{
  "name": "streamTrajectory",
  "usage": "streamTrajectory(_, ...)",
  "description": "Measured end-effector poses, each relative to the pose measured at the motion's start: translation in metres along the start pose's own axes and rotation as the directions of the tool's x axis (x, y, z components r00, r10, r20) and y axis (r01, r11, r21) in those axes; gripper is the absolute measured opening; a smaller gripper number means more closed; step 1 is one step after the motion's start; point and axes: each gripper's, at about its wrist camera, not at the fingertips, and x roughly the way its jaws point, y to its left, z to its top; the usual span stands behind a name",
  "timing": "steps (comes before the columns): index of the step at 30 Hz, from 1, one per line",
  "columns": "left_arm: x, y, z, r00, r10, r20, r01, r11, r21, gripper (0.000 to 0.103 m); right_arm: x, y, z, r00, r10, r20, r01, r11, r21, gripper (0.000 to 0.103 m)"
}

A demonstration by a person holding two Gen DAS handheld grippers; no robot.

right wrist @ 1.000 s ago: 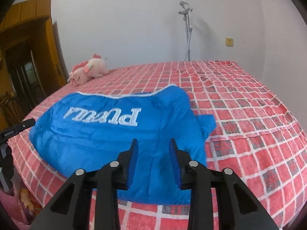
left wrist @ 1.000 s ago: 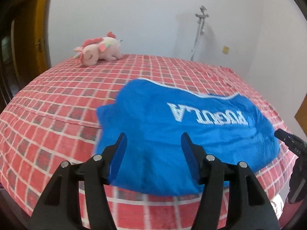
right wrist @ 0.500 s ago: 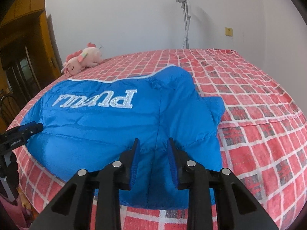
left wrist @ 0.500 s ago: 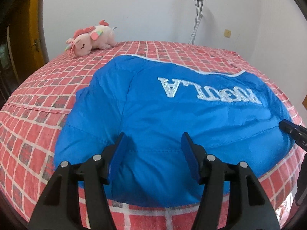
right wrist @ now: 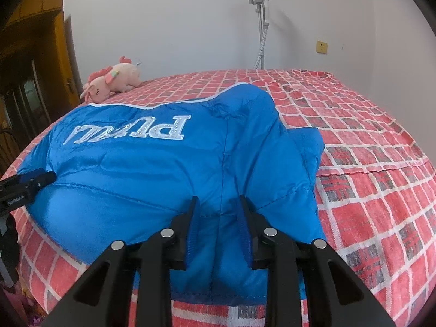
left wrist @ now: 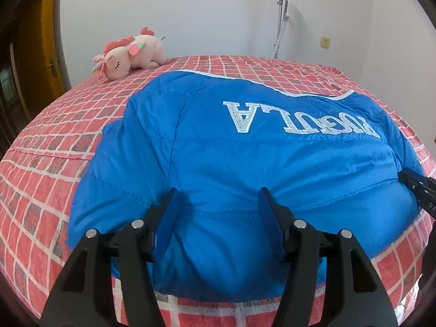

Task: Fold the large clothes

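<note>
compared with a second ago the blue jacket (left wrist: 245,163) fills far more of both views and lies spread flatter on the red checked bed (left wrist: 54,141); both my grippers have come down close over its near hem. on my left, the left gripper (left wrist: 218,218) sits with its blue pads wide apart, a puffy bulge of the hem swelling between them; i can't tell whether the pads press it. the pink plush unicorn (left wrist: 128,54) lies at the far left edge of the bed, well apart from the jacket. a white stand (left wrist: 282,13) leans at the back wall. over to the right, my right gripper (right wrist: 218,218) has its jaws narrow, pinching a fold of hem along a seam. the jacket's white lettering (right wrist: 130,130) reads upside down. both grippers tilt downward, side by side at the near edge.
</note>
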Motion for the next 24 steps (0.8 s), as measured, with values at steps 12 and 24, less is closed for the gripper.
streamTrajectory(12, -0.003, 0.002, 0.002, 1.000, -0.018, -0.004, 0.018, 1.000, -0.009, 0.059, 0.000, -0.001, 0.001, 1.000, 0.003, 0.002, -0.003, 1.000, 0.001, 0.028)
streamTrajectory(24, -0.059, 0.041, 0.004, 0.998, 0.020, 0.058, -0.014, 0.996, -0.093, 0.071, -0.002, -0.003, 0.002, 1.000, 0.015, 0.007, -0.016, 1.000, 0.011, 0.028)
